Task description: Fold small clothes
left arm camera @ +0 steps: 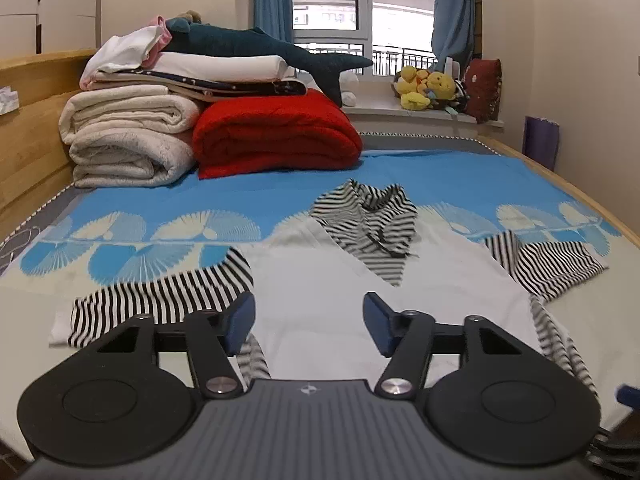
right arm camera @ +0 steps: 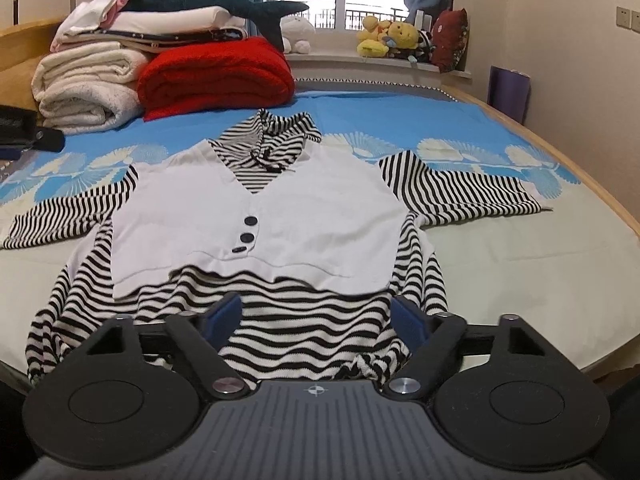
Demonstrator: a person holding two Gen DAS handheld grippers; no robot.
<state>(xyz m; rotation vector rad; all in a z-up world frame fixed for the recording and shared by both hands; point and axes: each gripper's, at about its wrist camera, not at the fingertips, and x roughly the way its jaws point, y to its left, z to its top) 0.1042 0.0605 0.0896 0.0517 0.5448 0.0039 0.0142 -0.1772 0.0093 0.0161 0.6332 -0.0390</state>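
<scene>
Cream walls enclosed a wooden-framed bed. Blue curtains flanked a daylit window. Soft toys sat on the sill.

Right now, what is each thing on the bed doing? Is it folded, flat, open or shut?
Striped top: spread flat, face up, sleeves out to both sides, not folded.
White vest panel: lying smooth on the striped top, buttoned.
Striped hood: bunched at the neck.
Red blanket: folded.
Cream blanket: folded, with more bedding stacked on it.
Left gripper: open, empty, over the vest.
Right gripper: open, empty, over the hem.
</scene>
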